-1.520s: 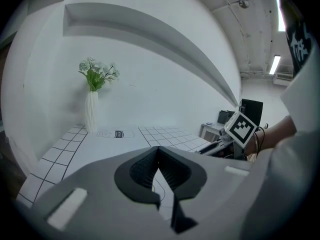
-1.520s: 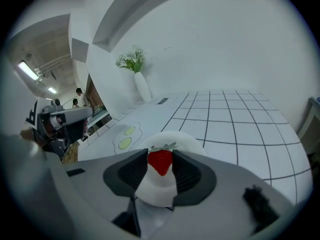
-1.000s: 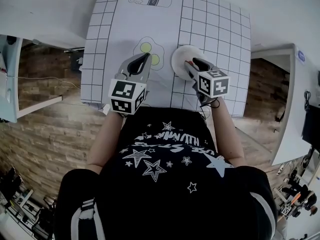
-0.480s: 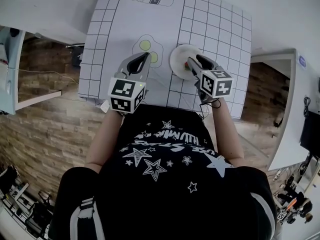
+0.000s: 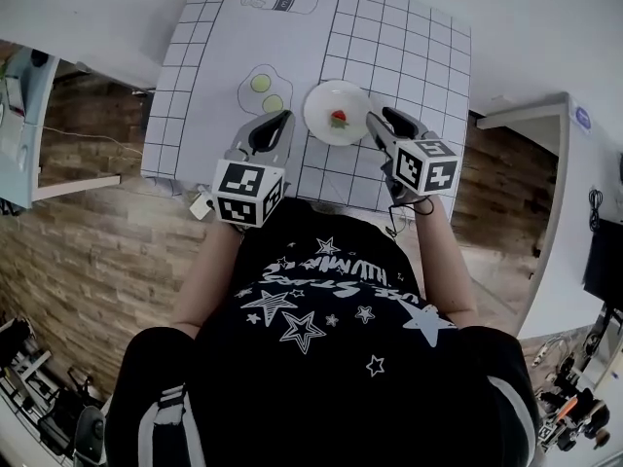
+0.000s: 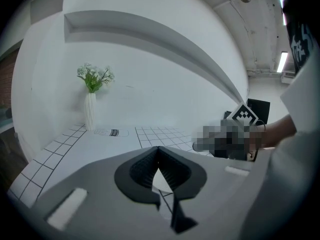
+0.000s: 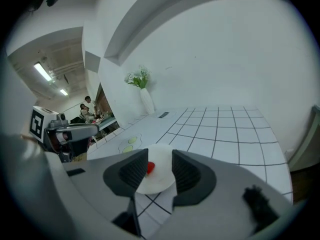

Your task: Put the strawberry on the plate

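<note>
A small red strawberry [image 5: 339, 119] lies on the round white plate [image 5: 321, 105], which sits on the gridded white mat. In the right gripper view the strawberry [image 7: 150, 167] shows on the plate [image 7: 161, 180] just beyond the jaws. My right gripper [image 5: 383, 119] is open and holds nothing; it hovers at the plate's right edge. The left gripper [image 5: 283, 118] stays left of the plate, above the mat. Its jaws are shut with nothing between them, as the left gripper view [image 6: 159, 153] shows.
The mat [image 5: 389, 47] carries a printed fried egg [image 5: 259, 89] and a milk bottle drawing [image 5: 279, 0]. A white vase with flowers [image 6: 90, 109] stands at the table's far corner. The table's near edge [image 5: 292, 197] drops to a wood floor.
My right gripper has let go of the strawberry and pulled back from over the plate to its right edge. The strawberry now lies on the plate. The left gripper has hardly moved.
</note>
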Available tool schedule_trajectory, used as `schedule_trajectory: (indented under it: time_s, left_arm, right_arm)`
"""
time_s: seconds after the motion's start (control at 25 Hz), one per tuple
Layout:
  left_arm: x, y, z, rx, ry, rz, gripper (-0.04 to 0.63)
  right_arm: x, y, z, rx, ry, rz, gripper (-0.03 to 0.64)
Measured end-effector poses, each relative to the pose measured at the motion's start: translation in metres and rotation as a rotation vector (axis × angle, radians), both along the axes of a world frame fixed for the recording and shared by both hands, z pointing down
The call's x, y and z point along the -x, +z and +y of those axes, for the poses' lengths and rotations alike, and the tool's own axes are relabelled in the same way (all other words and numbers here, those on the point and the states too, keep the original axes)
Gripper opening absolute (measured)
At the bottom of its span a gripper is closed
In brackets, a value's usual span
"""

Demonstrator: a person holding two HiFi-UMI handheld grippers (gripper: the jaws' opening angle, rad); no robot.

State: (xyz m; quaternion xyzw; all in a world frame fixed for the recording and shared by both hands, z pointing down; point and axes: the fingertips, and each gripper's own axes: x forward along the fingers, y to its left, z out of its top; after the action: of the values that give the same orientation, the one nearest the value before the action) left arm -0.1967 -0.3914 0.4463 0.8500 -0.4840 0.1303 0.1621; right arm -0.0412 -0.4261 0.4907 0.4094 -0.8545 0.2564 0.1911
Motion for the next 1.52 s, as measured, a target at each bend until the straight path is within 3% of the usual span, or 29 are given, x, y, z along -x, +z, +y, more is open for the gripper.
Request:
schedule_trajectory:
  time_s: [0.32, 0.52, 1.12, 1.52]
  left_arm:
    - [-0.054, -0.009, 0.025, -0.032, -0.013, -0.004, 0.009]
    - [-0.072, -0.013, 0.047, -0.041, -0.061, -0.023, 0.009]
    - [-0.116, -0.01, 0.156, -0.017, -0.252, -0.045, 0.009]
    - [-0.135, -0.001, 0.196, 0.035, -0.276, -0.052, 0.009]
  right_arm:
    - [-0.051, -0.008, 0.023, -0.024, -0.024, -0.038, 0.064]
    - [-0.071, -0.01, 0.038, -0.037, -0.055, -0.058, 0.037]
    - [-0.121, -0.011, 0.107, -0.04, -0.158, -0.12, 0.015]
    - [-0.137, 0.0, 0.148, 0.009, -0.187, -0.137, 0.016]
